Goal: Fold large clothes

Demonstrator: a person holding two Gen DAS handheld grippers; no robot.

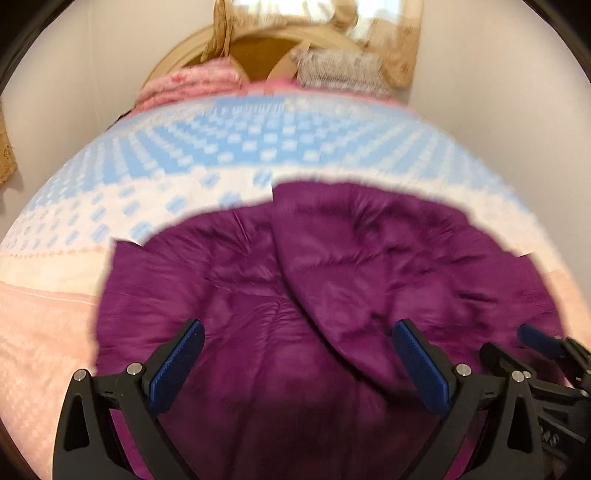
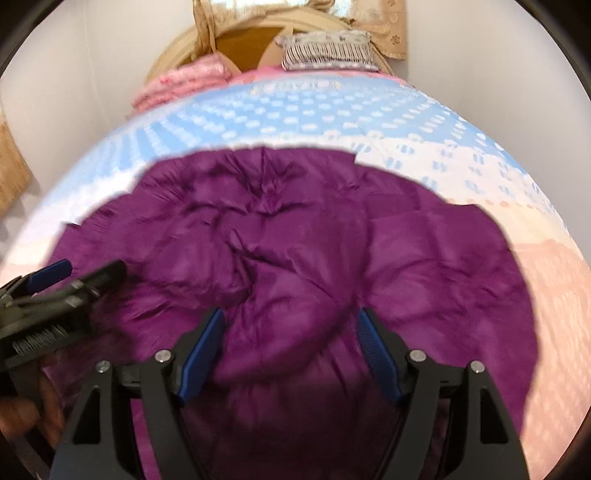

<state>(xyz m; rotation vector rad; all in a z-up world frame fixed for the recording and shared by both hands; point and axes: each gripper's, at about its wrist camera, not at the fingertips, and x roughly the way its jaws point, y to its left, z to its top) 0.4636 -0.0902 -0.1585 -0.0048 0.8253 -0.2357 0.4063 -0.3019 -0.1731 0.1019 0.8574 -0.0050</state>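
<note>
Pale walls frame our bed [image 1: 66, 314], its quilt checked blue above pink. One puffy, quilted purple jacket [image 1: 332, 266] lies crumpled on it. We hold the left claw [image 1: 295, 354] and right claw [image 2: 291, 347] over it, both open, empty.

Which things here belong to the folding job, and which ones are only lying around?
For the job: purple padded garment; left gripper, open; right gripper, open.

Only lying about: blue and pink bedcover; pink folded cloth; striped grey pillow; curtain.
</note>
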